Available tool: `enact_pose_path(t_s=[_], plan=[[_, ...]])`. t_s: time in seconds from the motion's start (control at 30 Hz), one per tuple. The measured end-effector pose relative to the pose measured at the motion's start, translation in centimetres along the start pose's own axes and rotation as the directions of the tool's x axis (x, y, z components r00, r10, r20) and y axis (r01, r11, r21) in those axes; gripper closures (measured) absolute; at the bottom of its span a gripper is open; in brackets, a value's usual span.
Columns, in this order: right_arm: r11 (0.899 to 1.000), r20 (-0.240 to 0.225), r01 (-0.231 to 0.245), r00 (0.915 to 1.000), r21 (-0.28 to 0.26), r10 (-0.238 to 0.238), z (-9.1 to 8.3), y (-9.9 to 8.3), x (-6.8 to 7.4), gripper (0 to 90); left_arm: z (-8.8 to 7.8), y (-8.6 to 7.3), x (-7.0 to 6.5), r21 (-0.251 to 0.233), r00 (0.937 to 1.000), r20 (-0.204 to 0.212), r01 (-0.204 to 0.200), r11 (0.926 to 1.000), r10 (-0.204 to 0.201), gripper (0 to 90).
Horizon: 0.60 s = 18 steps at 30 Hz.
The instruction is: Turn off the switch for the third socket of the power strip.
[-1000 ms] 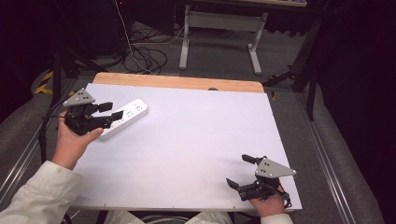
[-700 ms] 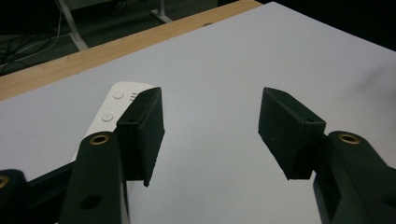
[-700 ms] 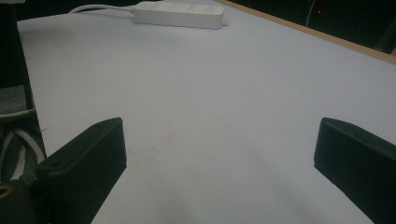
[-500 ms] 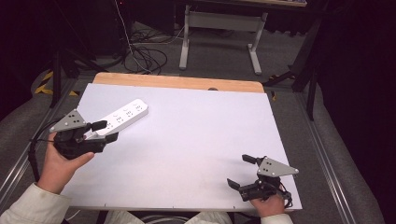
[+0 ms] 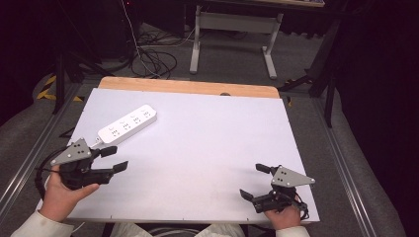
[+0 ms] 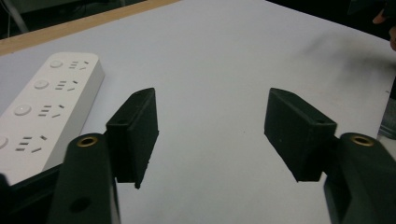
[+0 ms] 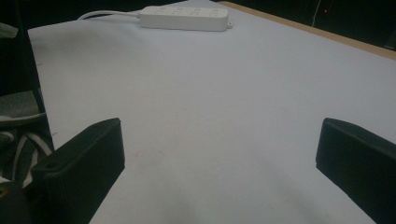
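The white power strip lies flat on the white table top, over on the left half and toward the far side, set at a slant with its sockets facing up. In the left gripper view it sits at the left edge, four sockets and their round buttons showing, and nothing is touching it. From the right gripper view the strip is far off near the top, its white cord curling away to the left.

Just beside its near end hangs the left gripper, held in the person's left hand at the near left corner of the table. Its jaws have just been opening and now stand wide apart, with only bare table top between them; the strip lies off to the side of the left-hand jaw, not between the two. The grey plate on top catches the light.

Well apart, at the near right corner, the right gripper rests low by the table's front edge in the right hand. Its jaws are spread wide too, holding nothing. Beyond the far wooden edge of the table, cables lie tangled on the floor.
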State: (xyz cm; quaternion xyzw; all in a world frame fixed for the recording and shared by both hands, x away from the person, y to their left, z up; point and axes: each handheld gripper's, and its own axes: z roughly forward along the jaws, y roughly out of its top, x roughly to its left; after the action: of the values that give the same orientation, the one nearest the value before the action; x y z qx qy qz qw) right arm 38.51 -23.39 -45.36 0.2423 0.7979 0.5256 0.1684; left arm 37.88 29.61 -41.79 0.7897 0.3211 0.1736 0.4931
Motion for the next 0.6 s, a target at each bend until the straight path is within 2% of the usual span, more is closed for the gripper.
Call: enact_pose_path(t_s=[0.07,0.13,0.27,0.4,0.47,0.6], plan=[[1.0,0.001,0.0,1.0,-0.001,0.0,0.0,0.0,0.0,1.6,0.2,-0.7,-0.2,-0.005,0.9997,-0.012,-0.02,0.9998,0.02,40.5],[1.0,0.002,0.002,1.0,0.0,-0.002,0.0,0.0,0.0,1.6,0.3,-1.3,-0.4,-0.024,0.9997,-0.006,-0.026,0.9994,0.026,37.8],[1.0,0.001,0.002,1.0,0.001,-0.002,0.0,-0.1,-0.1,1.6,0.6,-2.6,-0.9,-0.049,0.9988,-0.023,-0.045,0.9978,0.044,32.2],[1.0,0.003,0.004,1.0,0.002,-0.004,0.0,-0.1,-0.1,1.6,0.7,-4.0,-1.1,-0.065,0.9992,-0.031,-0.028,0.9975,0.026,31.4],[1.0,0.003,0.004,1.0,0.002,-0.004,0.0,-0.1,-0.1,1.6,0.8,-4.7,-1.3,-0.062,0.9986,-0.042,-0.036,0.9975,0.033,30.5],[1.0,0.003,0.004,1.0,0.005,-0.004,0.0,-0.1,-0.1,1.7,1.1,-5.0,-1.2,-0.055,0.9993,-0.024,-0.031,0.998,0.03,29.1]])
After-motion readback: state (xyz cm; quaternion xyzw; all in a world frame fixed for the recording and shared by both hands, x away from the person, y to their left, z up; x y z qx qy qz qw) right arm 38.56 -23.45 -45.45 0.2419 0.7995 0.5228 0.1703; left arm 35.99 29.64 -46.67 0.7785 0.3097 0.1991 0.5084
